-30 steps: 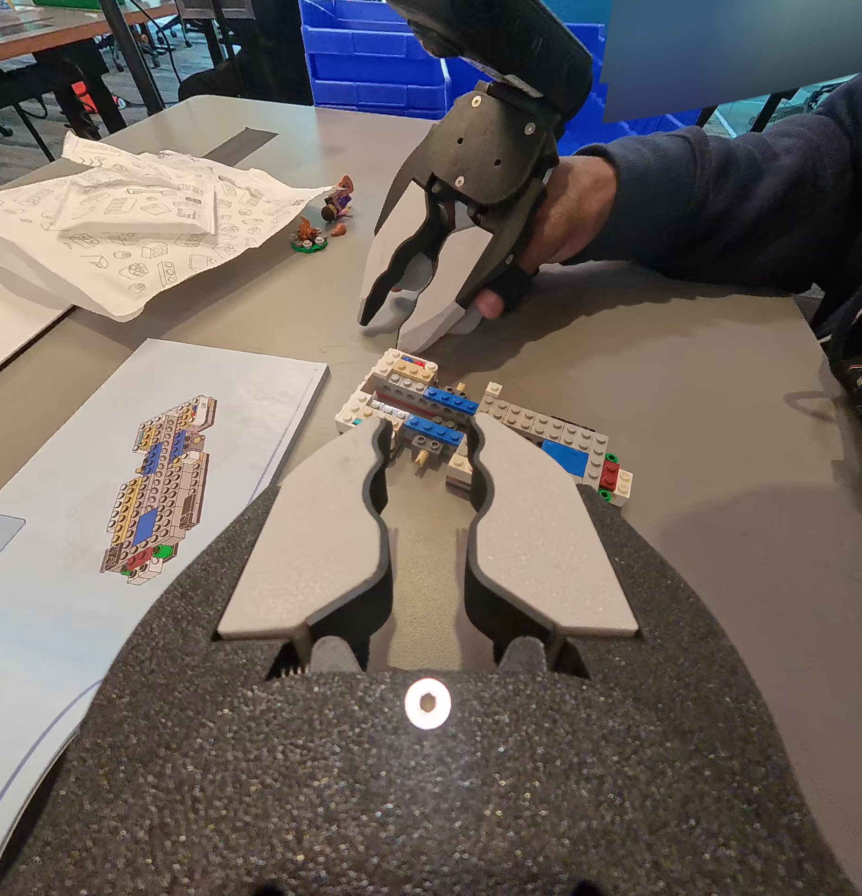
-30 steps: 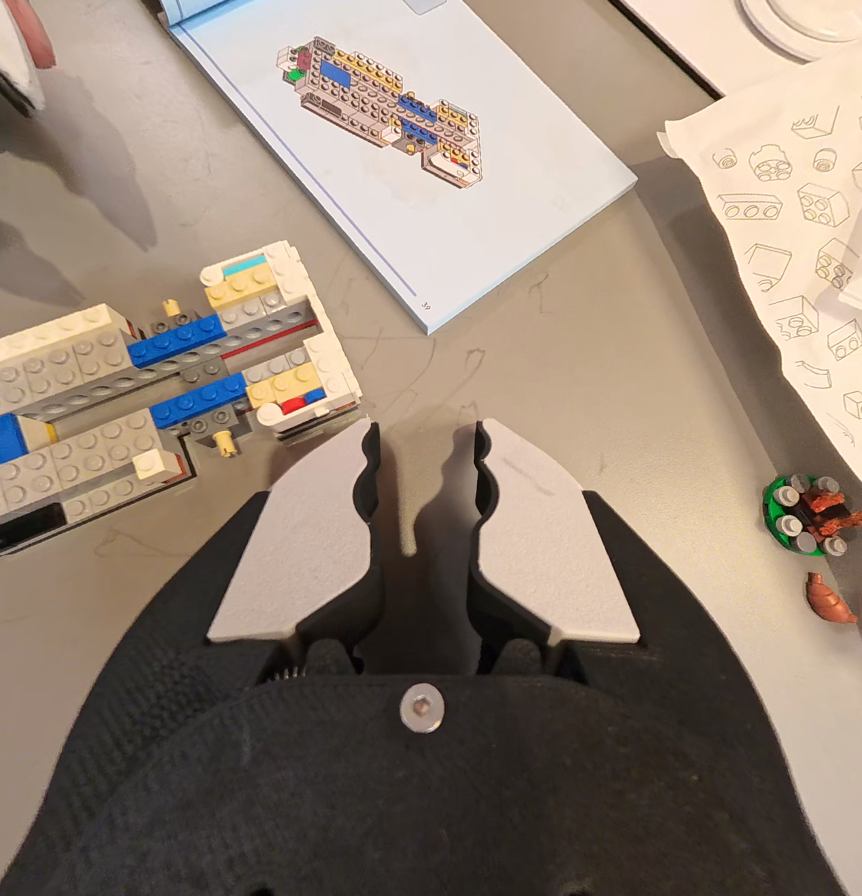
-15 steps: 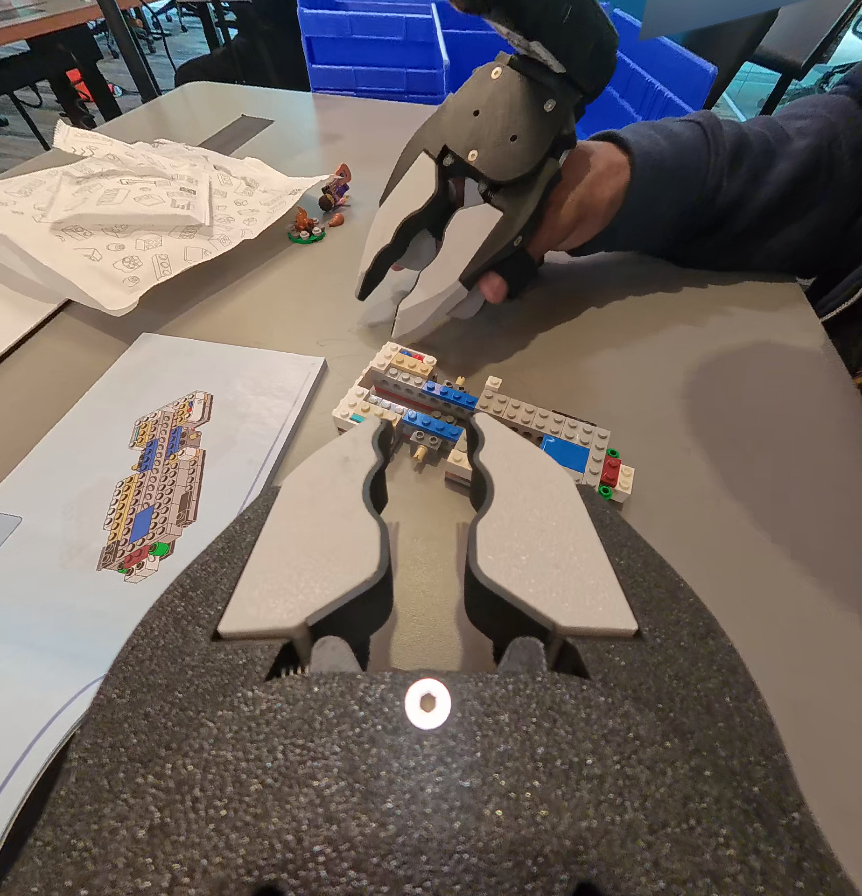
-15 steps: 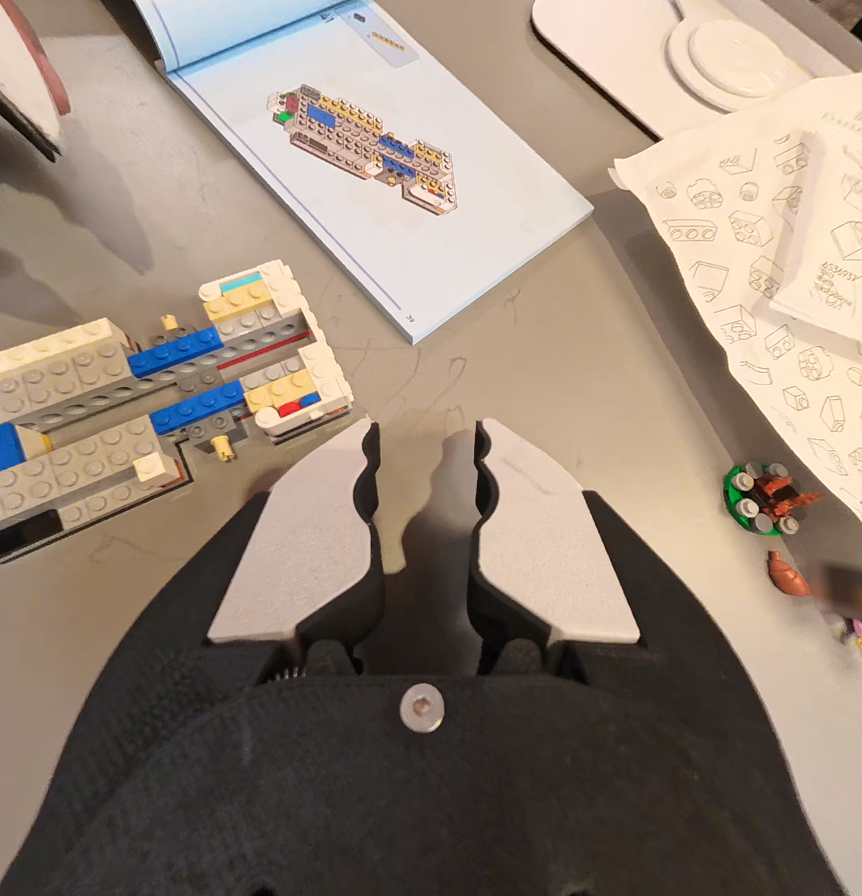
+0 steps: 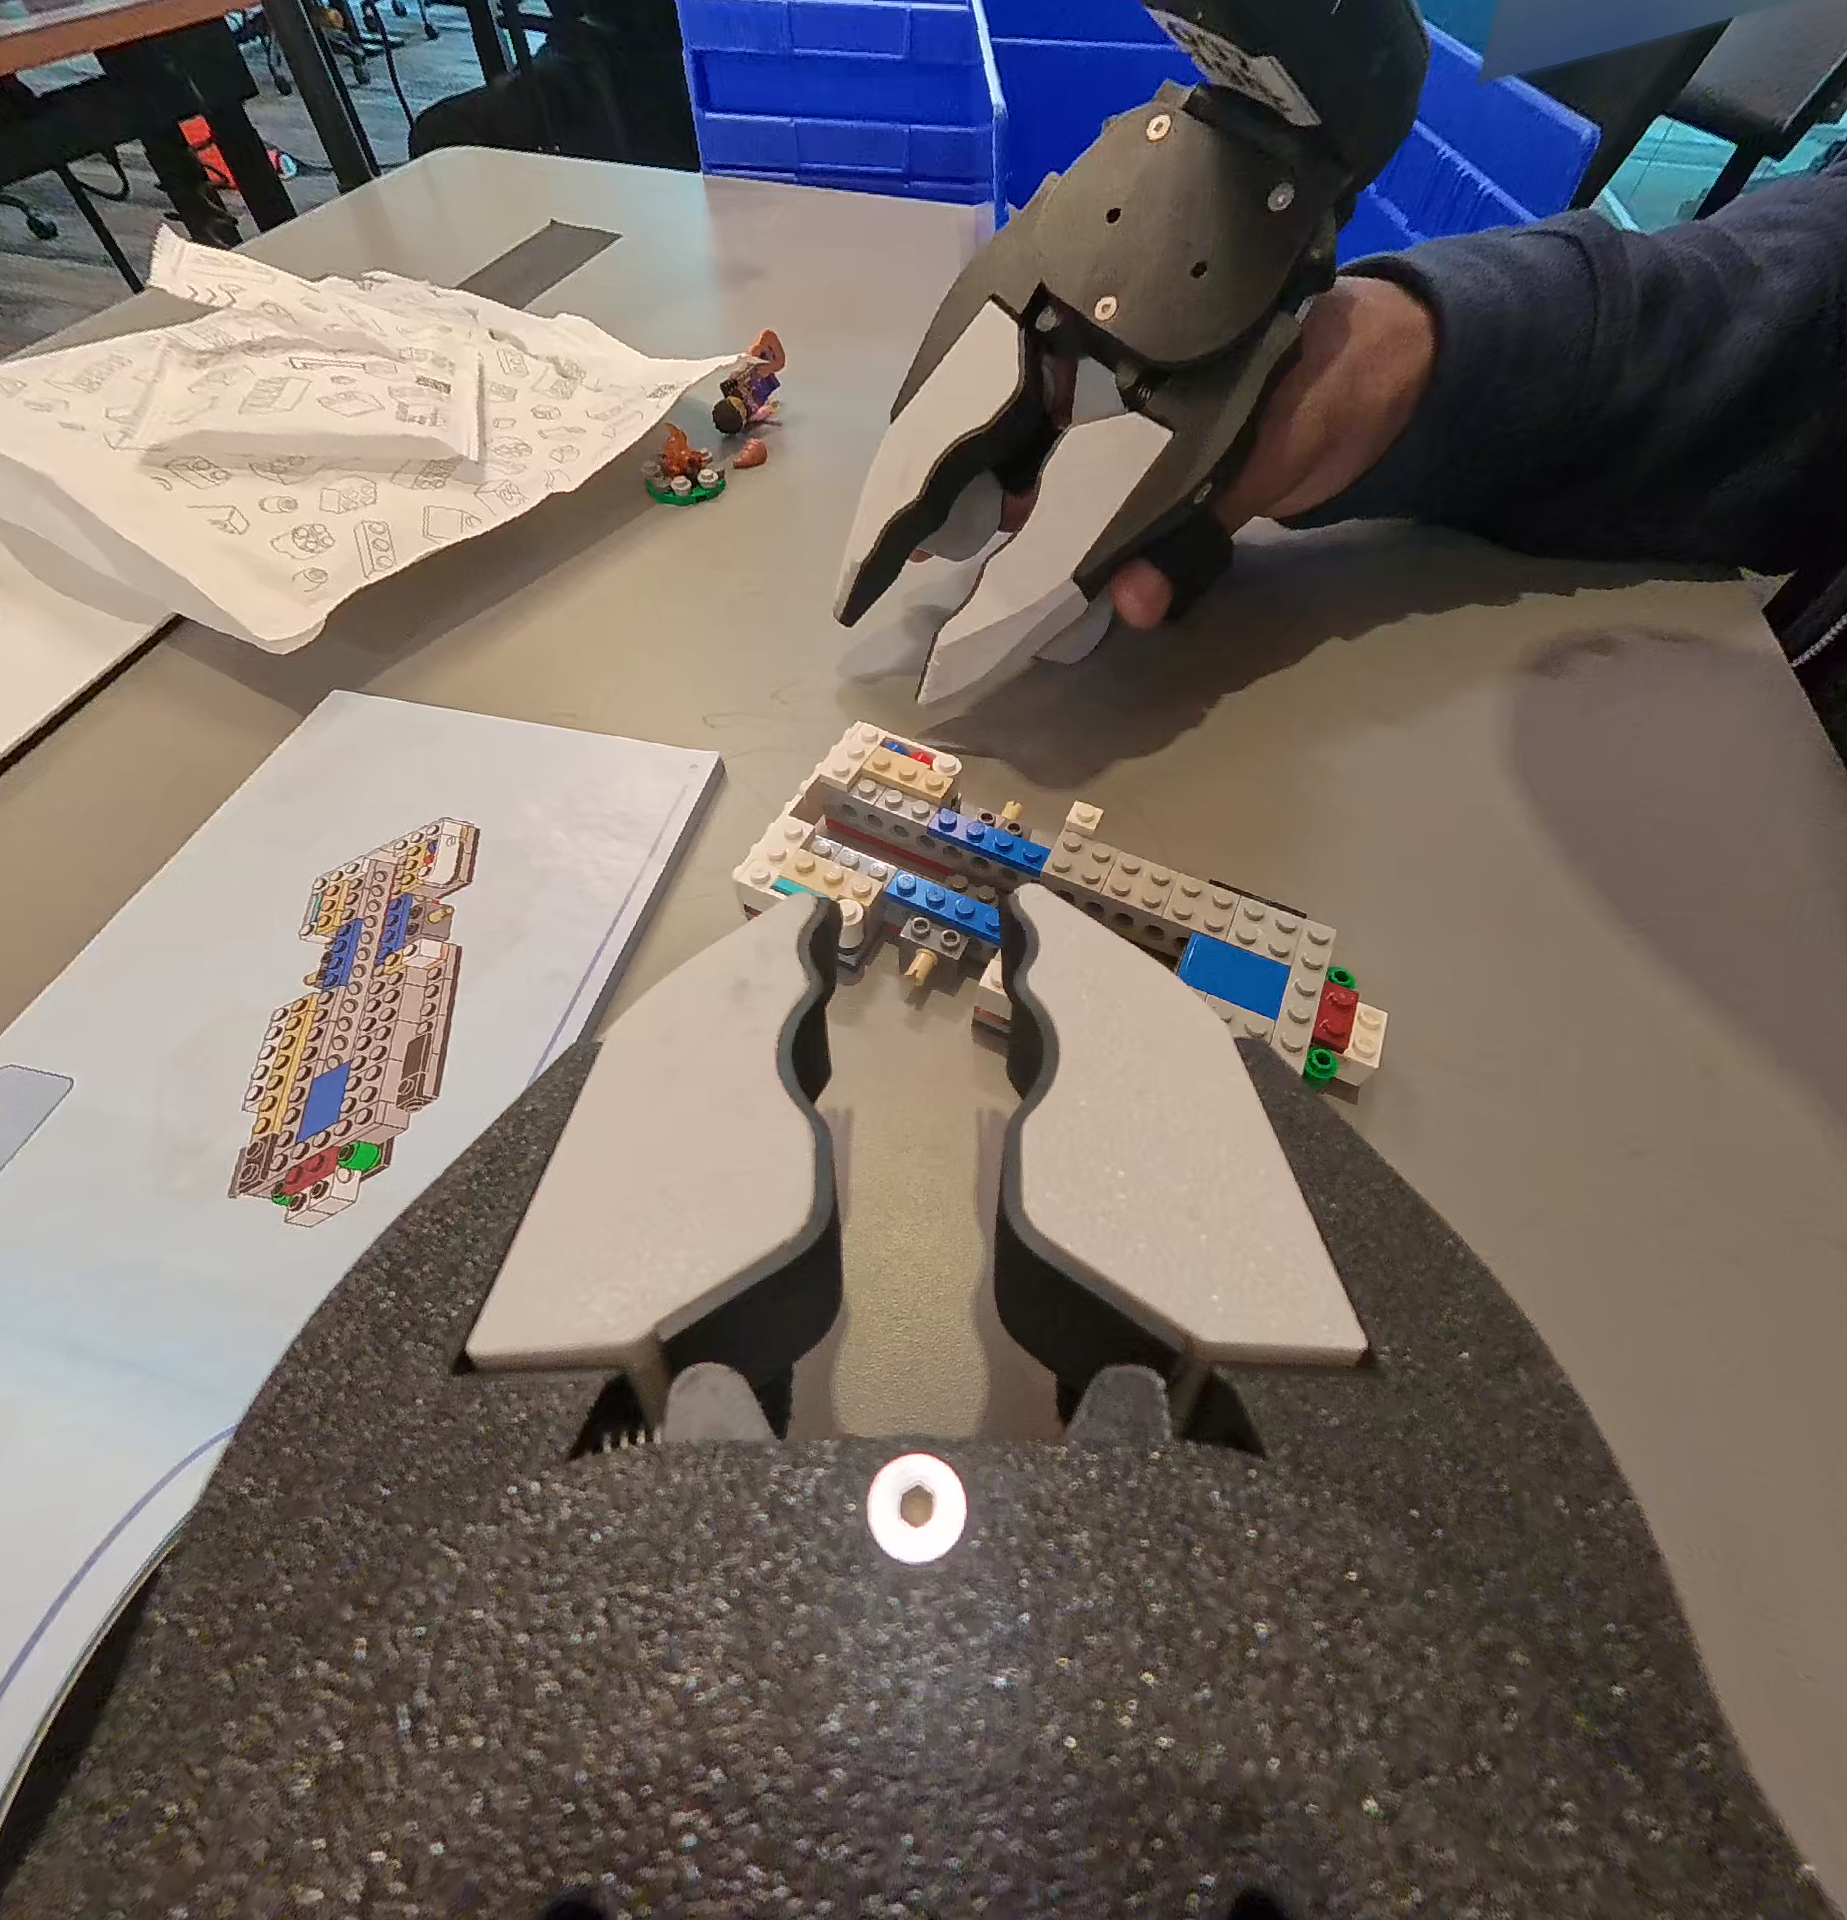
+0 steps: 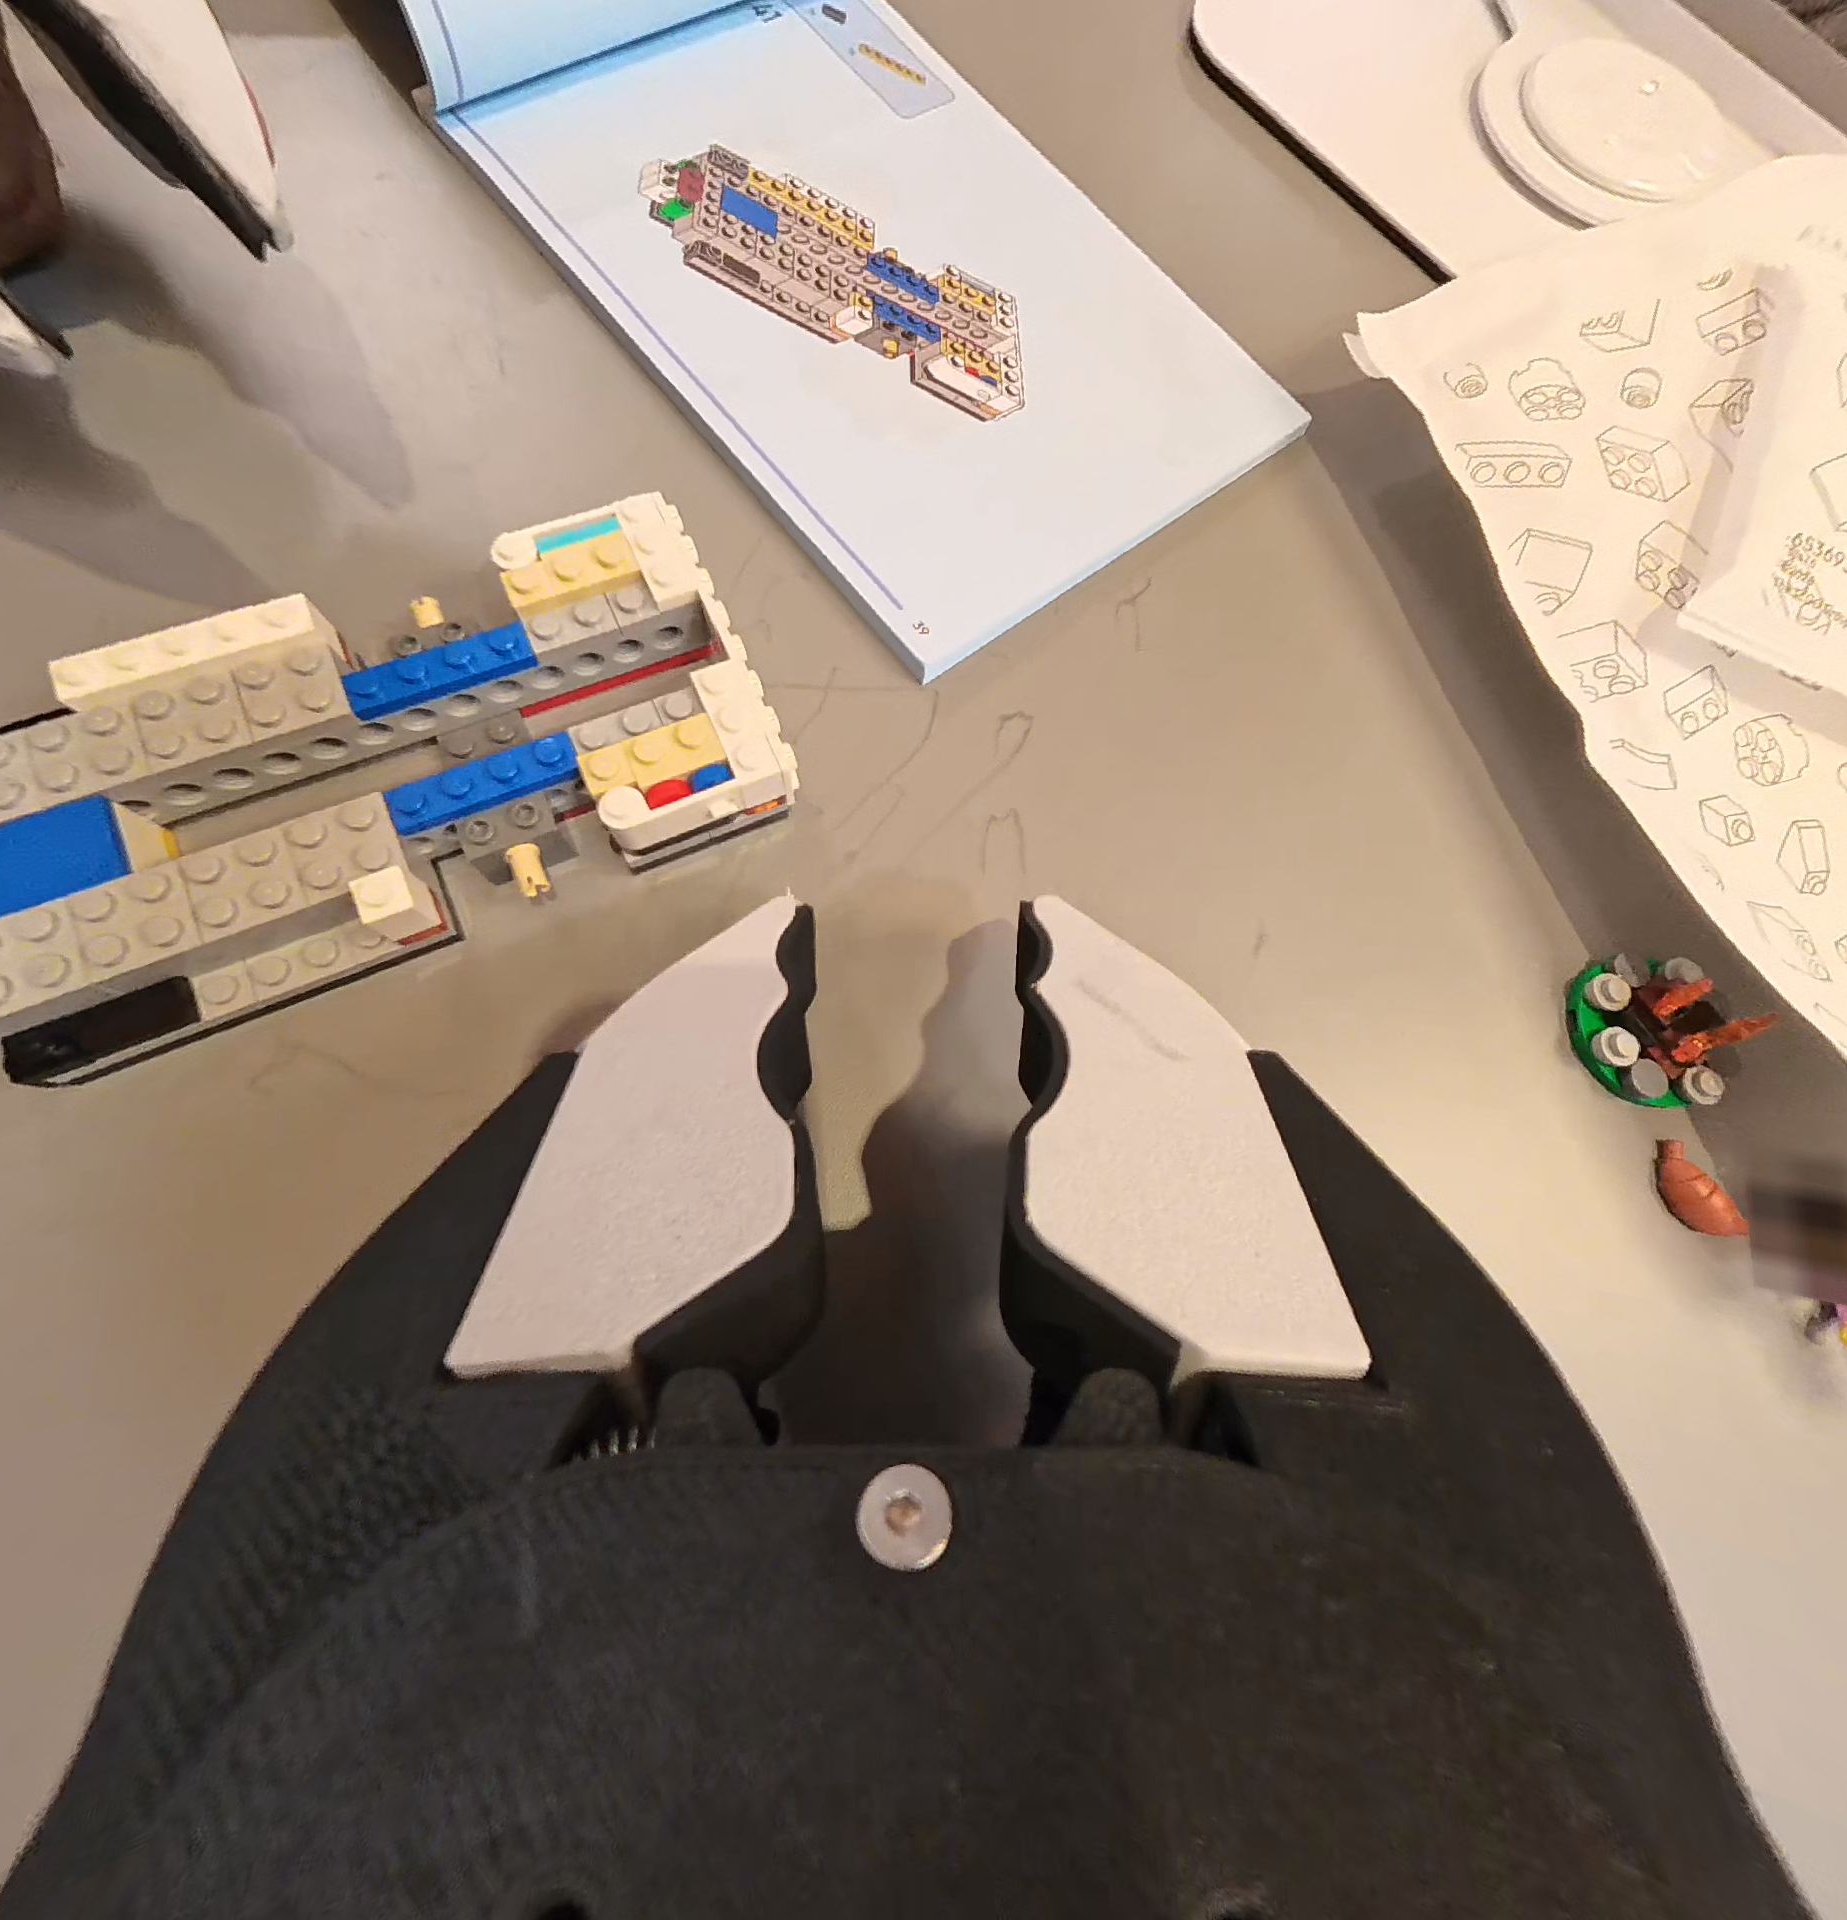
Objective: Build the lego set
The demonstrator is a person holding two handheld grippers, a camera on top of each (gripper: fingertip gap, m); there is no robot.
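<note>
We hold both tools parted and empty, the left tool (image 5: 919, 925) just over the brick model (image 5: 1127, 894) on the bench (image 5: 1521, 935), the right tool (image 6: 908, 914) beside it.

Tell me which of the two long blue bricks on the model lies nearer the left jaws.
The blue brick lying right ahead of the open left jaws; the other blue brick sits one row farther.

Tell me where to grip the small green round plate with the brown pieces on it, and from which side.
Grip the green round plate across its rim, coming from above. It lies flat on the table, and the brown pieces stacked on top look loose, so a low pinch on opposite edges is probably safest.
</note>
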